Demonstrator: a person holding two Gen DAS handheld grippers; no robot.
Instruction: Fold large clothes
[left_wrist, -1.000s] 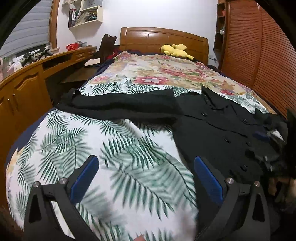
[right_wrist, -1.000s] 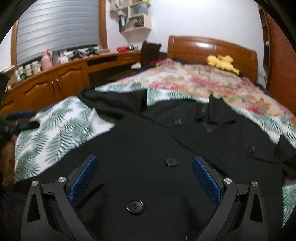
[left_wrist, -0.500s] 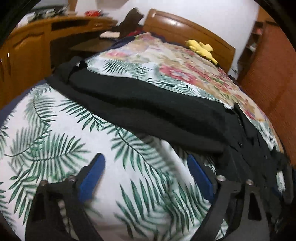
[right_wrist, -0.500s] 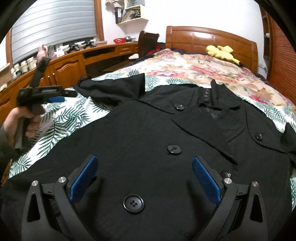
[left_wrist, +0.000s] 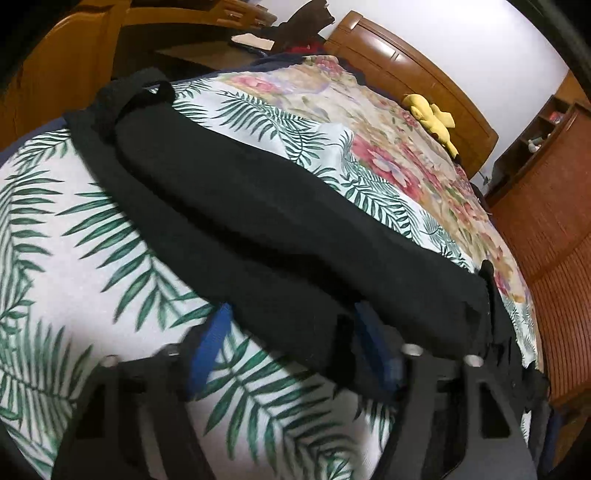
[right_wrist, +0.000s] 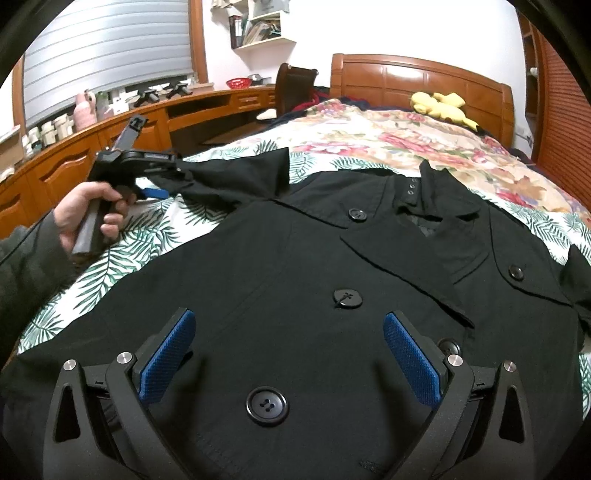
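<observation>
Left gripper: black two-finger claw with blue pads; jaws have just been closing, now half-narrowed, with the near edge of the sleeve lying between them; whether the pads press the cloth I cannot tell (frame blurred)
Left hand: seen from the right wrist view at far left, wrapped round the gripper handle; dark sleeve cuff on the forearm
Right gripper: same make; jaws wide, nothing between the blue textured pads; it hovers over the lower front of the coat; contact not clear
Black button-front coat: spread flat, front up, on the near half of the bed; collar toward the far side; large black buttons down the middle
Coat's left sleeve: stretched out to the left across the bedcover, cuff at the far left end
Palm-leaf print bedcover: white with green fronds, under the coat; floral quilt beyond it
Yellow plush toy: far end, by the wooden headboard
Wooden desk run: along the left wall
</observation>
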